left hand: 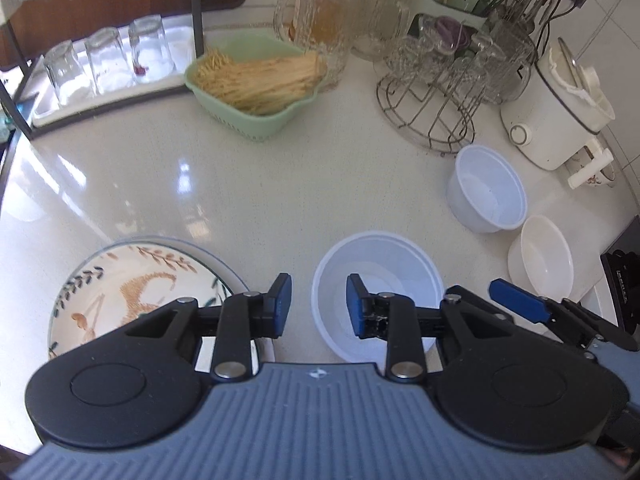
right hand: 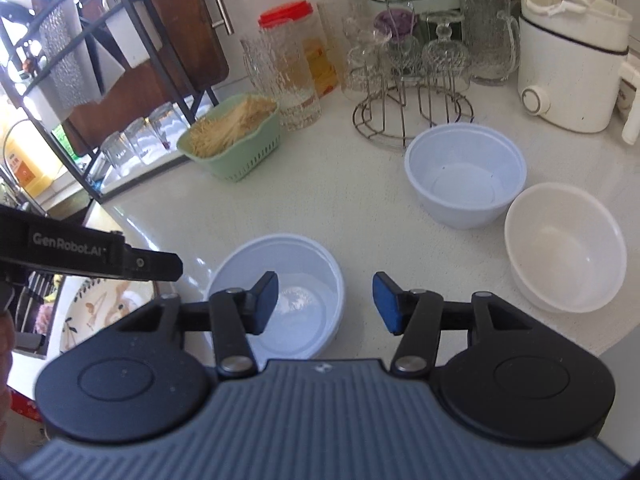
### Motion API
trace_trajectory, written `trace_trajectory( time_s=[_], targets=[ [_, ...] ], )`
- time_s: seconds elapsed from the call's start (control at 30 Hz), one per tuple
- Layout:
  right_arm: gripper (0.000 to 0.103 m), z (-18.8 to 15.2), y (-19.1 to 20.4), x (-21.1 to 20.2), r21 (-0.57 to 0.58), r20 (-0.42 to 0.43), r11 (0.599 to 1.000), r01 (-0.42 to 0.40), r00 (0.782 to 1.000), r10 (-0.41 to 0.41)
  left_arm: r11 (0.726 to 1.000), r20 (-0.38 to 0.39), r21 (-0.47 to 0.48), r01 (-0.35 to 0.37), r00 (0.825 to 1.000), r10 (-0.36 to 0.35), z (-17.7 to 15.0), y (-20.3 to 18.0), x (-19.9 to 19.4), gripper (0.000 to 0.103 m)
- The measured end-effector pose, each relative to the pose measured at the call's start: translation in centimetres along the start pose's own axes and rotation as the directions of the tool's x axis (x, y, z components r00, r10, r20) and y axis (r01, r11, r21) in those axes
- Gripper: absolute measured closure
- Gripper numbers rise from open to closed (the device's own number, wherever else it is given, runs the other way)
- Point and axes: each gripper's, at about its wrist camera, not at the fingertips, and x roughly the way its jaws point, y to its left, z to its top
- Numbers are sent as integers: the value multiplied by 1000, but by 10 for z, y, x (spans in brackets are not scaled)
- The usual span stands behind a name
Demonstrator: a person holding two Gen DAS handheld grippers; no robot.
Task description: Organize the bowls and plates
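Worktop (left hand: 280,184): pale and glossy, carrying everything below.
Cooker (right hand: 572,60): white, at the far right corner beside the wall.
Glass rack (right hand: 408,92): wire stand with upturned glassware, far edge, left of the cooker.
Green basket (left hand: 256,120): holds pale sticks, toward the far left, with a red-lidded jug (left hand: 320,12) behind it.
Patterned plate (left hand: 132,292): leaf and deer design, at the near left edge, partly hidden by the left gripper's body.
Near white bowl (left hand: 376,264): upright, at the near edge, just right of the plate.
Deep white bowl (right hand: 464,176): upright, right side, in front of the rack.
Cream bowl (right hand: 564,248): touching or just beside the deep bowl, nearer the right edge.
Left gripper (left hand: 318,306): jaws spread, holding nothing; its right finger over the near white bowl, its left finger outside the rim.
Right gripper (right hand: 325,302): jaws spread wide, holding nothing; left finger over the near bowl, right finger over bare worktop.
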Motion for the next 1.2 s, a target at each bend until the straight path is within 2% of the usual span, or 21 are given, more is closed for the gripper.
trace_trajectory(
  time_s=[0.3, 0.53, 0.77, 0.83, 1.0, 1.2],
  targets=[
    [48, 27, 4, -39, -29, 104, 999, -18, 994, 21, 999, 102, 28, 21, 995, -23, 12, -11, -46, 68],
    [48, 37, 0, -62, -29, 152, 999, -29, 988, 33, 998, 148, 14, 56, 987, -58, 10, -23, -71, 68],
    [48, 38, -12, -73, -48, 159, 998, -27, 987, 34, 998, 177, 3, 69, 982, -68, 8, -38, -78, 68],
    [48, 37, -16, -72, -62, 142, 998, -6, 990, 15, 998, 179, 0, 62, 982, -61, 8, -44, -78, 68],
    [48, 37, -28, -77, -69, 128, 997, -21, 991, 29, 999, 191, -4, 54, 980, -52, 7, -57, -85, 68],
    [48, 40, -36, -82, -79, 132, 997, -18, 991, 28, 999, 167, -32, 42, 985, -36, -2, -62, -80, 68]
  ],
)
